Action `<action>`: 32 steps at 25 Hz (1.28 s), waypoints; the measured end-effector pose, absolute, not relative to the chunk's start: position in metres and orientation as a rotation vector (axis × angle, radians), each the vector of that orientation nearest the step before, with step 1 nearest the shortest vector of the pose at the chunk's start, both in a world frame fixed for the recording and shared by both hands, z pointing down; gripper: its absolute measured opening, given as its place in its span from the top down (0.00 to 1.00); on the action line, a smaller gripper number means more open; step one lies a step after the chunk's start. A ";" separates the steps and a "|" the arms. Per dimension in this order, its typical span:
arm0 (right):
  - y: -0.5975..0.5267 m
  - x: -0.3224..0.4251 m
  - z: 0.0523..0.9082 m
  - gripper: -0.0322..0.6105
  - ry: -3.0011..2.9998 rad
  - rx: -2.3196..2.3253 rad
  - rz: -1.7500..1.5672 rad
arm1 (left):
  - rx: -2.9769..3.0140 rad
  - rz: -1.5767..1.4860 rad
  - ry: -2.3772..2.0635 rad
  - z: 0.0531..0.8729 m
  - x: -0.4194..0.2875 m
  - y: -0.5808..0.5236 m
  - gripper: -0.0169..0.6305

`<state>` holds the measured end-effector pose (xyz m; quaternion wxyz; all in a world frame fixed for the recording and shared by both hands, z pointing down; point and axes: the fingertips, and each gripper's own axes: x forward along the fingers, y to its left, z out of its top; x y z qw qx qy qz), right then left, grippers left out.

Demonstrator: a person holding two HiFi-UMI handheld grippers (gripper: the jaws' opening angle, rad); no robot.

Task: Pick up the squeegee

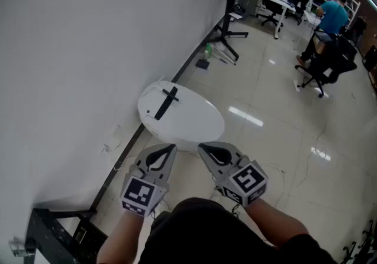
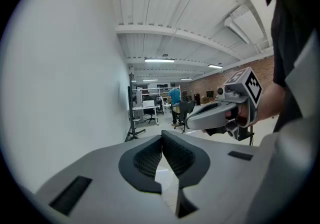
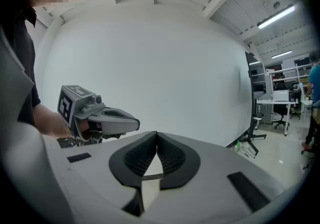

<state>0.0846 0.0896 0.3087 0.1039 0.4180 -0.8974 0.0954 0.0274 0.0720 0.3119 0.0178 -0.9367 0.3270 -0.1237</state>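
Note:
A black squeegee (image 1: 165,102) lies on a round white table (image 1: 200,124) beside the white wall. My left gripper (image 1: 171,148) and right gripper (image 1: 202,148) hover side by side just short of the table's near edge, both shut with nothing between the jaws. In the left gripper view my left gripper (image 2: 161,136) has its tips touching, and the right gripper (image 2: 192,121) shows to its right. In the right gripper view my right gripper (image 3: 157,136) is likewise closed at the tips, with the left gripper (image 3: 135,124) at its left. The squeegee is hidden in both gripper views.
A white wall (image 1: 88,50) runs along the left. A black stand (image 1: 227,33) and a green bottle (image 1: 208,51) sit on the floor beyond the table. Desks, office chairs and a seated person (image 1: 330,21) are at the far right. A dark frame (image 1: 53,233) stands at bottom left.

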 end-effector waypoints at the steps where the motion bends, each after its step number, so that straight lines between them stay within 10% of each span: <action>1: 0.086 0.080 0.314 0.94 -2.639 1.230 0.275 | -2.906 -0.384 1.024 0.313 0.020 0.069 0.97; 16: 0.019 -0.030 0.401 0.68 -2.432 1.304 0.438 | -2.945 -0.465 1.054 0.342 -0.140 0.013 0.97; 32: -0.241 0.013 0.526 0.68 -2.305 1.131 0.376 | -3.004 -0.627 1.257 0.440 -0.109 -0.161 0.97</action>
